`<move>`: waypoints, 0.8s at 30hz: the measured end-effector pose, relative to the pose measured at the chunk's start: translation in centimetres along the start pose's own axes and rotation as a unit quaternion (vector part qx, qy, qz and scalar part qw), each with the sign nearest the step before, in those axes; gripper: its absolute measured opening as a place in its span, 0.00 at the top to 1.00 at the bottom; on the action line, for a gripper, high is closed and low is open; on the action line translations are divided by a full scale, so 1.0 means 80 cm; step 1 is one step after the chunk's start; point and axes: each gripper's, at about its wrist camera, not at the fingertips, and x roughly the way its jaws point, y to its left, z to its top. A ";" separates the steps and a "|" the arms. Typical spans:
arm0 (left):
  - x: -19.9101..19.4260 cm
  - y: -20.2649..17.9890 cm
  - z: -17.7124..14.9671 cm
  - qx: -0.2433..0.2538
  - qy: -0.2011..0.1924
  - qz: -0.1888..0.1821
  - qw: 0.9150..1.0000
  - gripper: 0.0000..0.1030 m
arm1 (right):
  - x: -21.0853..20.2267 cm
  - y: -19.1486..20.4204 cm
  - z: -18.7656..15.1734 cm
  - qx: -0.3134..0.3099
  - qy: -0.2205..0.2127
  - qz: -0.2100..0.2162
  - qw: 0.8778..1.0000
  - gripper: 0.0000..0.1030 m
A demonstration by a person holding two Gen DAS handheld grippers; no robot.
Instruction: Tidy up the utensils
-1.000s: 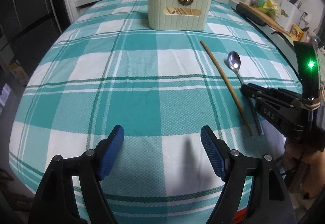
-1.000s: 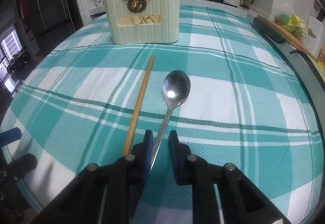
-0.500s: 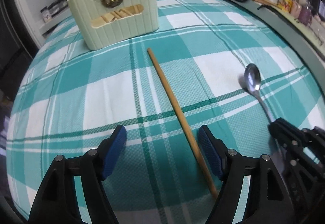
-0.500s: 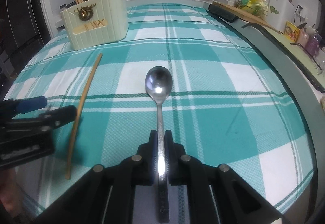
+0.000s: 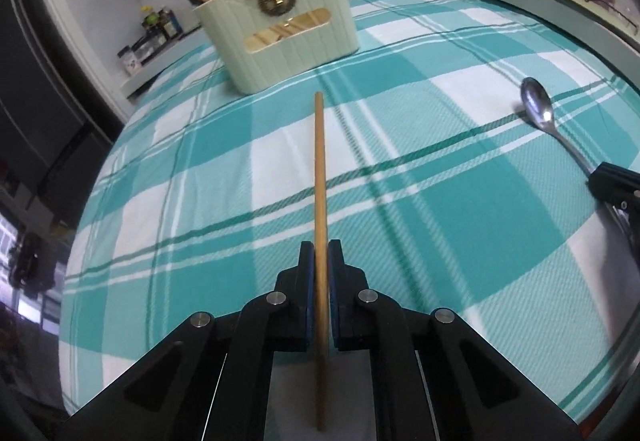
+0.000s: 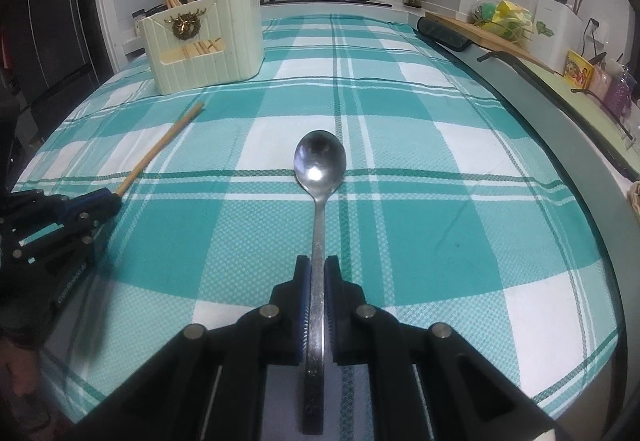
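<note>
Chopstick [image 5: 320, 177]: single wooden one, clamped between the blue pads of the left gripper [image 5: 319, 257], long axis running straight ahead along the fingers, far tip aimed toward the utensil holder [image 5: 280, 25]. Grip sits toward the near end; a good length sticks out behind the fingers too. Whether it's lifted or still lying on the tablecloth [image 5: 440, 221] I can't tell.

Spoon [image 6: 320, 169]: metal, handle pinched by the right gripper [image 6: 317, 269], bowl pointing forward and face up, axis also in line with the fingers. Looks low over the cloth, contact unclear.

Holder: cream, ribbed, antler badge on front, stands near the table's far left corner, upright, more chopsticks already poking out of the top. Well apart from both grippers; the left one is nearer and nearly lined up with it.

Judgement: both utensils grasped, transport comes next. Each one needs tipping from lying flat to near upright before dropping into a compartment. Stove and pans behind, irrelevant.
</note>
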 end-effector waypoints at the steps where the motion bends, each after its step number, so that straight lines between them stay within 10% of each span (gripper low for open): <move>1: -0.003 0.013 -0.010 -0.008 0.006 0.006 1.000 0.95 | -0.002 0.002 -0.003 -0.007 -0.001 -0.001 1.000 0.93; 7: -0.021 0.067 -0.050 -0.058 0.026 -0.011 0.998 0.92 | -0.013 0.011 -0.014 -0.032 0.000 0.000 0.999 0.93; 10: -0.023 0.081 -0.050 -0.077 0.028 -0.038 0.996 0.72 | -0.012 0.010 -0.012 -0.032 0.006 0.001 0.999 0.91; 15: -0.040 0.113 -0.029 -0.082 0.012 -0.117 0.990 0.44 | -0.024 -0.015 0.006 0.006 0.010 0.031 0.999 0.58; 24: -0.006 0.158 0.006 -0.093 0.057 -0.190 0.976 0.37 | -0.026 -0.036 0.029 0.021 0.034 0.056 0.998 0.54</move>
